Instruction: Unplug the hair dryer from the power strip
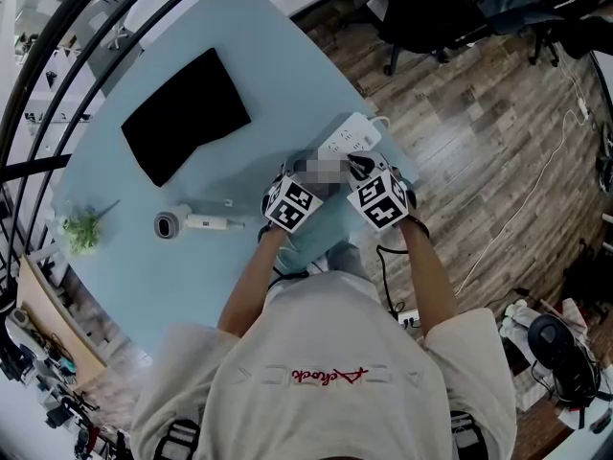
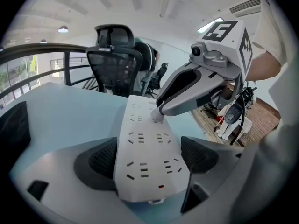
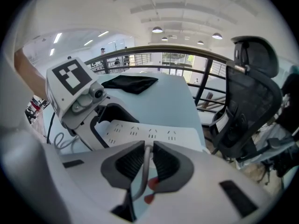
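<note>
Head view: shows the hair dryer [image 1: 182,224] lying on the bench [image 1: 268,56] at 9 o'clock of both grippers, well apart from them, and the power strip [image 1: 350,134] at 12 o'clock, under their tips. Left gripper view: shows the left gripper [image 2: 150,157] clamped across the near end of the power strip [image 2: 145,139], pads against its long sides, pinning it flat; at 12 o'clock, shows the right gripper [image 2: 159,115] nipping the white plug [image 2: 157,117] seated in a socket. Right gripper view: shows the right gripper [image 3: 148,160] pressed onto the plug [image 3: 145,164], edge-on between the pads. Judged step: plug gripped, not yet out. Next: calls for a straight pull off the strip's face, no twisting, bracing firmly with the left to keep the strip down.
</note>
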